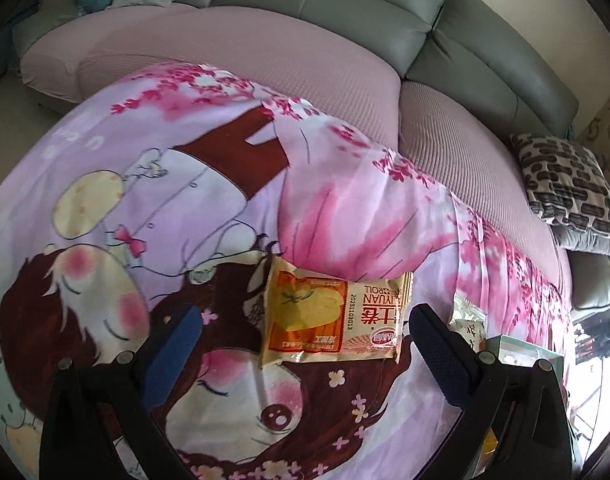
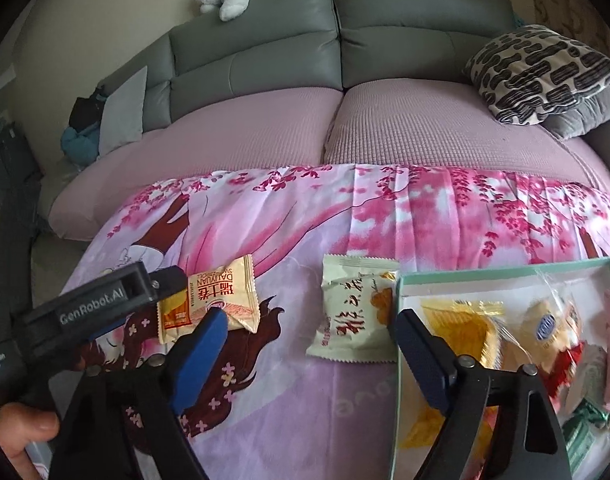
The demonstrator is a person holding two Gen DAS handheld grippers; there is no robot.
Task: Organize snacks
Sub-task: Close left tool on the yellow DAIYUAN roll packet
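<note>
Your left gripper [image 1: 305, 344] hangs over the Swiss roll packet [image 1: 333, 316], fingers spread wide to either side of it and touching nothing. The packet lies flat on the cartoon-print sheet [image 1: 145, 160], its long axis running across the gap between your fingers, orange picture end toward the left finger, printed end toward the right. Lower straight down and close on the short ends, or turn the wrist and pinch across the narrower width; either way, catch the puffy middle, not the slippery crimped seams. Your right gripper [image 2: 309, 332], also spread and empty, waits over the white snack packet [image 2: 353, 312], which lies just beside the teal-rimmed box [image 2: 505, 270] holding the sorted snacks.
</note>
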